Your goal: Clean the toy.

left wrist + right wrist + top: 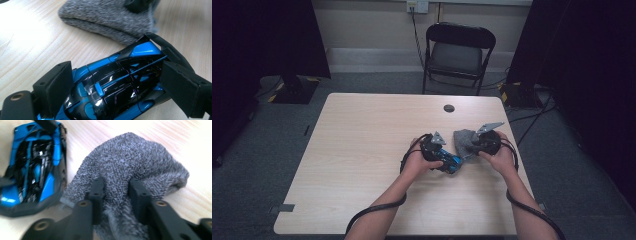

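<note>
Forearms enter from the bottom of the high view, each hand carrying a gripper over the near right part of the table (362, 150), with a black cable trailing back along each arm. Left gripper (451, 164): clamped on a toy car (452, 163); its own view has the two black pads (58, 86) pressing the car's flanks, one on each side, with the car (112, 85) lying lengthwise between them. Car: glossy blue and black body, resting low on the wood, touching or just beside the cloth at its far end. Cloth (463, 141): grey knitted fabric, bunched into a soft mound on the tabletop, just right of the car in the high view. Right gripper (468, 150): set down into the cloth, jaws partly apart with a ridge of the grey fabric (130, 170) humped up between them; whether the pads actually pinch that ridge or merely flank it I cannot tell. Seen from the right gripper, the car (35, 167) sits to the left, against the cloth's edge, with the other gripper's black jaws on it. Beyond the table: a black folding chair (458, 52) against the far wall, a small dark disc (449, 108) near the table's far edge, dark drapes at either side, and grey carpet.
</note>
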A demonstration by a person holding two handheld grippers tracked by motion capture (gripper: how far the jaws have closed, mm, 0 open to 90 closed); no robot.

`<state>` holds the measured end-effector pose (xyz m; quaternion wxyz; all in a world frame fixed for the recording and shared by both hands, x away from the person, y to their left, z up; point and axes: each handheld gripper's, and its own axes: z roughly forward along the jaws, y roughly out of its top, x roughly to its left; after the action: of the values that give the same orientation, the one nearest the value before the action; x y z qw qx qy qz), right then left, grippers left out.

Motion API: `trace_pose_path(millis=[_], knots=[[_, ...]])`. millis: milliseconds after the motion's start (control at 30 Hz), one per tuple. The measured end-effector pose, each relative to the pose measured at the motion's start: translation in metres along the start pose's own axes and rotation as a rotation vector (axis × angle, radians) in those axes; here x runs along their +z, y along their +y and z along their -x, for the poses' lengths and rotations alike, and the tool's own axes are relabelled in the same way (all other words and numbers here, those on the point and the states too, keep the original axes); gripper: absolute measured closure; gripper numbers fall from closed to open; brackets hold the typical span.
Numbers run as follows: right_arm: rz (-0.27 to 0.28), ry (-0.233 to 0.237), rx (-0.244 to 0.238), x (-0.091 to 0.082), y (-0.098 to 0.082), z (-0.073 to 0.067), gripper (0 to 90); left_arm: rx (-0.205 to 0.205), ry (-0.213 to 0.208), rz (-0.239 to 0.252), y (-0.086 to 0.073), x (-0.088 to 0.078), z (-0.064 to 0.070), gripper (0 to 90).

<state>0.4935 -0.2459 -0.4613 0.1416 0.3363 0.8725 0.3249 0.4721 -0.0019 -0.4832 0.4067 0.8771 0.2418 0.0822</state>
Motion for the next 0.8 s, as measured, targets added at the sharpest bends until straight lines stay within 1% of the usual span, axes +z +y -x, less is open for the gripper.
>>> trace_pose_path(millis=[33,100,167,200,233,267,333,367,433,467,500,533,567,600,633,667,700,733,767,800], knots=[[-0.011,-0.003,0.011,0.002,0.001,0.000,62.3,-0.002,0.001,0.003,0.000,0.000,0.000,11.2],[-0.027,-0.020,0.044,0.004,0.003,0.001,55.0,0.000,0.000,0.001,0.000,0.000,0.000,11.2],[-0.005,-0.017,0.095,0.003,0.004,0.002,52.0,0.002,0.000,0.001,0.000,0.000,0.000,11.2],[-0.002,-0.026,0.124,0.002,0.005,0.003,48.4,-0.002,0.000,0.002,0.000,0.000,0.000,11.2],[0.007,-0.030,0.152,0.001,0.005,0.003,47.1,-0.003,0.000,0.003,0.000,0.000,0.000,11.2],[0.019,-0.023,0.175,0.000,0.006,0.004,47.2,-0.003,-0.001,0.002,0.000,0.000,0.000,11.2],[0.027,-0.047,0.218,0.000,0.007,0.005,44.2,-0.003,0.000,0.003,0.000,0.000,0.000,11.2],[0.030,-0.047,0.235,0.000,0.008,0.005,45.5,-0.003,0.000,0.003,0.000,0.000,0.000,11.2],[0.012,-0.086,0.268,0.003,0.010,0.005,41.4,-0.002,-0.001,0.005,0.000,0.000,0.000,11.2],[0.032,-0.069,0.287,0.005,0.011,0.006,42.4,-0.001,0.000,0.006,-0.001,0.000,0.000,11.2],[0.042,-0.064,0.314,0.007,0.012,0.007,40.4,0.001,0.000,0.006,0.000,0.000,0.000,11.2],[0.043,-0.078,0.346,0.009,0.013,0.007,37.6,0.001,-0.001,0.008,-0.001,0.000,0.000,11.2],[0.050,-0.073,0.386,0.012,0.014,0.007,38.0,0.001,-0.002,0.010,-0.001,0.001,0.001,11.2],[0.048,-0.080,0.391,0.014,0.015,0.007,38.1,0.003,-0.003,0.010,-0.001,0.001,0.001,11.3],[0.042,-0.106,0.403,0.016,0.017,0.007,38.0,0.005,-0.005,0.010,0.000,0.001,0.000,11.4],[0.026,-0.116,0.426,0.018,0.019,0.005,38.1,0.010,-0.006,0.005,0.000,0.001,0.000,11.4],[0.022,-0.110,0.437,0.021,0.021,0.004,38.7,0.012,-0.009,0.007,0.000,0.001,0.000,11.6],[0.019,-0.106,0.429,0.023,0.024,0.002,40.4,0.007,-0.009,0.007,0.000,0.001,0.001,11.7],[0.006,-0.118,0.418,0.026,0.026,0.000,41.6,0.010,-0.010,0.006,0.001,0.002,0.001,11.7],[-0.004,-0.114,0.405,0.028,0.027,-0.002,43.3,0.015,-0.012,0.006,0.001,0.002,0.001,11.7]])
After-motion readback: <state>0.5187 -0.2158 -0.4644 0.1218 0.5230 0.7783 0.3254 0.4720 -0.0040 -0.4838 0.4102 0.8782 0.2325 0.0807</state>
